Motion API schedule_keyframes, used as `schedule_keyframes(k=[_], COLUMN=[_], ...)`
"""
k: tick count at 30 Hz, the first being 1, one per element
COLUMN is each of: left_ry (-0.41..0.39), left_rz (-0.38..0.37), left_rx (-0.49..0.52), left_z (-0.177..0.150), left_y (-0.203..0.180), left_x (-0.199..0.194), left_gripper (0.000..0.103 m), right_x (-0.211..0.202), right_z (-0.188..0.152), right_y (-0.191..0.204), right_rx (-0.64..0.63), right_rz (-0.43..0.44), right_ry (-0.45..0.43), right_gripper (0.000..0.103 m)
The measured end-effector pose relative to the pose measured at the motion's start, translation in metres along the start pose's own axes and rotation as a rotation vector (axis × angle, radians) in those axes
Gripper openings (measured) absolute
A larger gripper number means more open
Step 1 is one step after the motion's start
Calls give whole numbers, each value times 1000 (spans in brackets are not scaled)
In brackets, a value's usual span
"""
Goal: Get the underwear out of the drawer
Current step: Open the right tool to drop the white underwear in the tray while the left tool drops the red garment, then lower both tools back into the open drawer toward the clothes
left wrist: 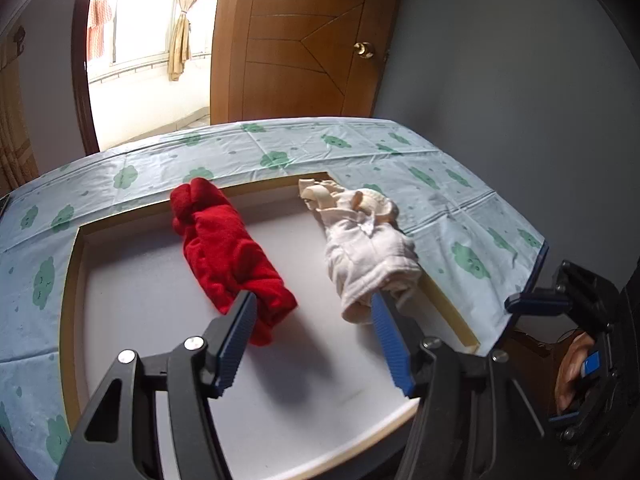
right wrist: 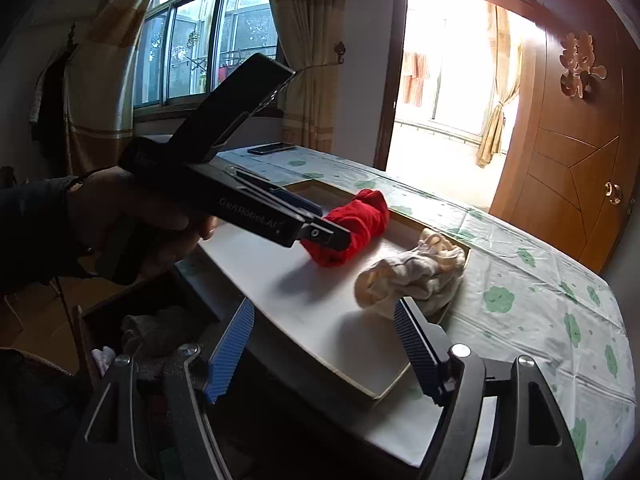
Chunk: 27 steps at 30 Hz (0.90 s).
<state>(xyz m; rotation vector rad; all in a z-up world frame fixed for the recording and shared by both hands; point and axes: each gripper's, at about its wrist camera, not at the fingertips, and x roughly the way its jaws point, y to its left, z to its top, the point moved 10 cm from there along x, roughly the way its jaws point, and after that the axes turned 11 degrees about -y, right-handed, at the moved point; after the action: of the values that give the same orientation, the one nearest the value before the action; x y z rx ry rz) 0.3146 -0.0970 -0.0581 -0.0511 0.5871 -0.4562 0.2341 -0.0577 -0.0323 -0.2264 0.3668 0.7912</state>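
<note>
Underwear is lying rolled in tray (left wrist: 74, 280) on table: red roll (left wrist: 232, 256), white roll (left wrist: 370, 252). Left gripper (left wrist: 314, 316) is hovering wide open by red; right gripper (right wrist: 324, 320) is gaping, empty, beside the drawer (right wrist: 160, 332).

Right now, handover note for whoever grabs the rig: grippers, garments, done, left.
Left gripper: open, holding nothing, hovering above the shallow tray, aimed between the two bundles. In the right wrist view its tip sits at the near end of the red one.
Right gripper: open, holding nothing, at the tray's near edge.
Red rolled underwear and cream rolled underwear lie side by side in the tray on the tablecloth.
Open drawer below the table edge holds more dark and white clothing.
Done: two pieces out, it seems.
Left: probably the rest of the drawer.
</note>
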Motion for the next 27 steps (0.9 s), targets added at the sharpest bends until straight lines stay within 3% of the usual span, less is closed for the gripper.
schedule_keyframes(k=[10,16,27], left_ry=[-48,-41,110], left_rz=[-82,-77,136], left_rx=[28,64,47], left_z=[-32,-63,-143], left_y=[-45,-55,18], left_x=[-58,-84,-105], left_gripper=[64,64,65], right_x=[-43,-52,-55], right_z=[-32,-51,-81], right_y=[61,81,103], right_rx=[57,112,228], right_rz=[96,128,198], right_ry=[-33,-36,-14], right_gripper=[76,79,80])
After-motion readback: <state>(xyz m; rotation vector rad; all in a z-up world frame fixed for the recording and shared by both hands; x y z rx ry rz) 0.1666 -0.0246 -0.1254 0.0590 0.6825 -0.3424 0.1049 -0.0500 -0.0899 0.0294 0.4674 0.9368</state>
